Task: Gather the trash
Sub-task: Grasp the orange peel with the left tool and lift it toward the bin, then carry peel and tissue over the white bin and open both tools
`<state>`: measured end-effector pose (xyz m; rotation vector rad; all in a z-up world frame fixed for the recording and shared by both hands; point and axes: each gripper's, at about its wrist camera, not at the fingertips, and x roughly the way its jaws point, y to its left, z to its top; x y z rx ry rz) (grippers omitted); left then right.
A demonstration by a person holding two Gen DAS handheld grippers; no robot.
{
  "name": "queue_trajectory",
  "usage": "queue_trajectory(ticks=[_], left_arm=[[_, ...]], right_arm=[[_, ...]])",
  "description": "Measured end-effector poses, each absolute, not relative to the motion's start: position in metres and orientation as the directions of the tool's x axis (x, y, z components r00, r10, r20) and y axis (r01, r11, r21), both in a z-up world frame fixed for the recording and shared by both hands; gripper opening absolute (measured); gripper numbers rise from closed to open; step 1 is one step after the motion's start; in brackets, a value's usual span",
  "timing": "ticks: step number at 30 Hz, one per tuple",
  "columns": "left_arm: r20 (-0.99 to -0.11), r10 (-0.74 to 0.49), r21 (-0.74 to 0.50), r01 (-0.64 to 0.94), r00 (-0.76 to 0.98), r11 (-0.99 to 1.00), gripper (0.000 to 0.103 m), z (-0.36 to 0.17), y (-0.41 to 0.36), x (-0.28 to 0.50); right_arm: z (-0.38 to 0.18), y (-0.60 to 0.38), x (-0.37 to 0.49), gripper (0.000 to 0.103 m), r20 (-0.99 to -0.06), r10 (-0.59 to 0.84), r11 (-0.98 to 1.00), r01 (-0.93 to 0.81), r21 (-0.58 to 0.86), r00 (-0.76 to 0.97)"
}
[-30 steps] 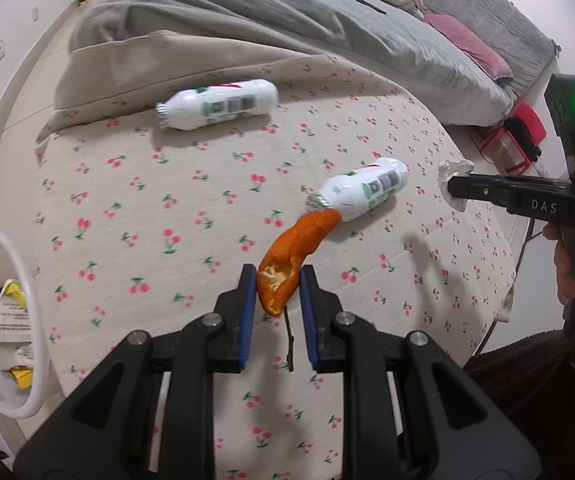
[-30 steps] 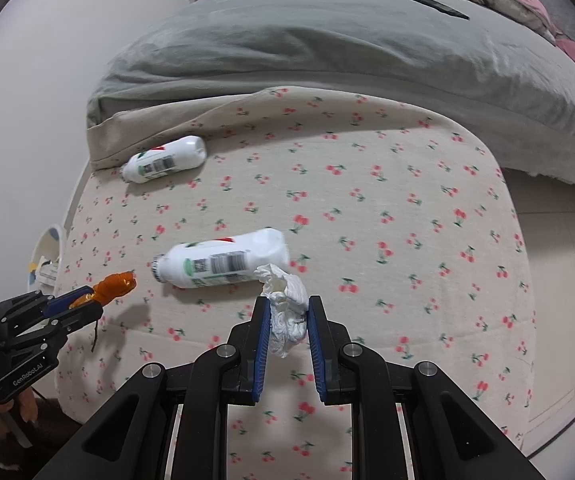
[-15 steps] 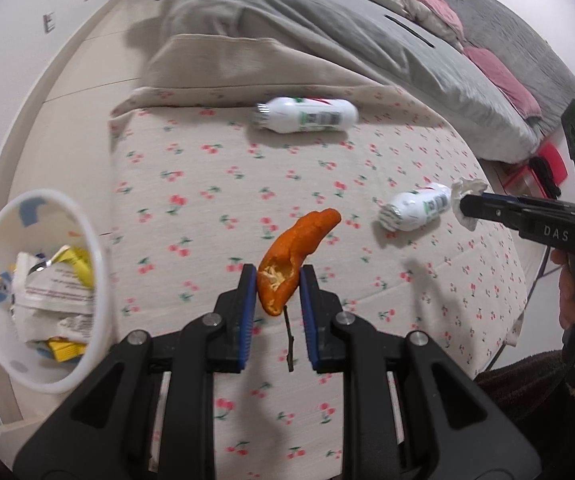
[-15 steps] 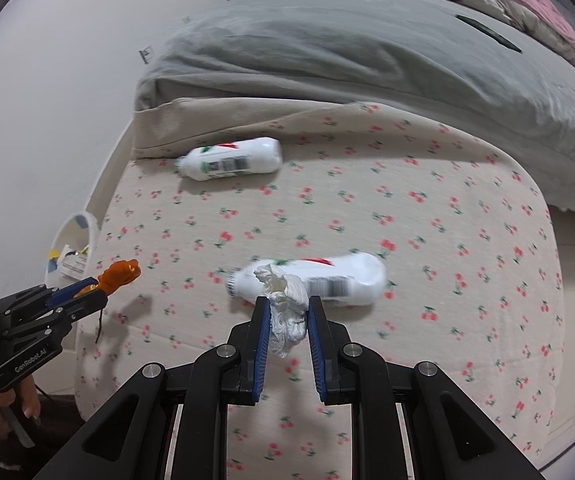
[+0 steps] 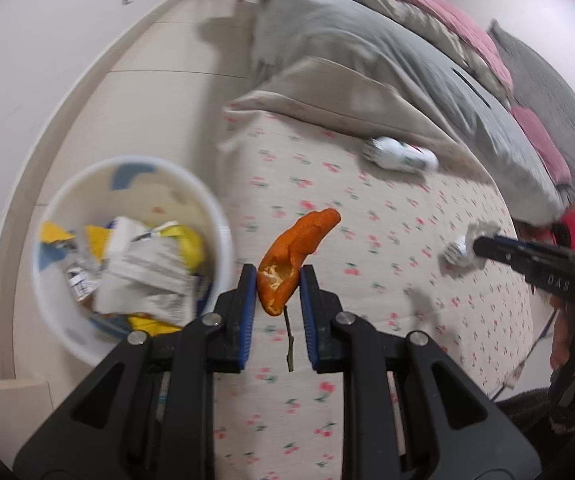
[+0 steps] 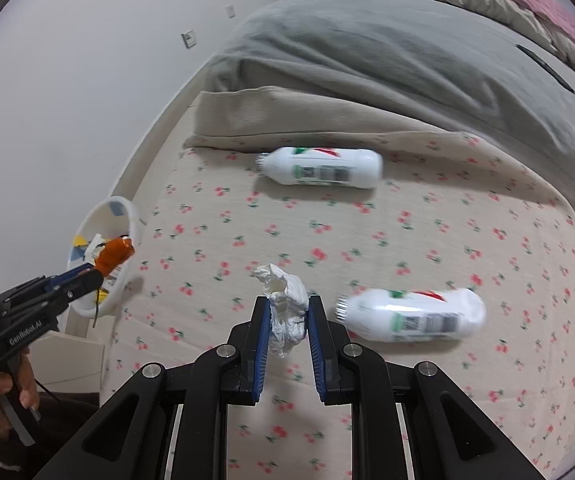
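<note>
orange peel (image 5: 287, 264) (curled), crumpled tissue (image 6: 285, 312)

cherry-print sheet (image 6: 407, 232) spread flat | grey duvet (image 6: 387, 52) bunched behind it | pink blanket (image 5: 463, 36) beyond duvet | white wall (image 6: 67, 60) with sockets at left | pale floor (image 5: 159, 52)

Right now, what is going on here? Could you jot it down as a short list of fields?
place: bed with cherry-print sheet
left gripper: shut on orange peel
right gripper: shut on crumpled tissue
bin: white bin beside the bed, holding paper scraps
left on the bed: two white bottles, both lying down
</note>
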<state>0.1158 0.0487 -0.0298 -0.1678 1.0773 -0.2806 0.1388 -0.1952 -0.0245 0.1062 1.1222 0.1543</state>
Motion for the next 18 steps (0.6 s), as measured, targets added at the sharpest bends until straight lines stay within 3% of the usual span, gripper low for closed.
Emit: queue_trajectory(ticks=[14,15,17,18], left_arm=[[-0.828,-0.217,-0.294,-0.072,0.516,0.953,0.024,-0.039,0.140,0.116],[-0.828,-0.209,-0.292,-0.082,0.521,0.953,0.026,-0.040,0.144,0.116],[-0.838,-0.197,-0.289,-0.106,0.509,0.952,0.042,-0.042,0.149,0.118],[-0.842,-0.191,-0.289,-0.122,0.505,0.949,0.055,-0.044,0.153,0.118]], right_arm=[[-0.039,-0.125,0.155,0.019,-0.883,0.242,0.968,-0.163,0.191,0.401],[-0.040,-0.121,0.154,0.019,-0.883,0.247,0.966,-0.169,0.194,0.400],[-0.044,-0.112,0.153,0.019,-0.880,0.260,0.962,-0.184,0.201,0.396],[-0.046,-0.106,0.152,0.019,-0.879,0.267,0.959,-0.194,0.204,0.394]])
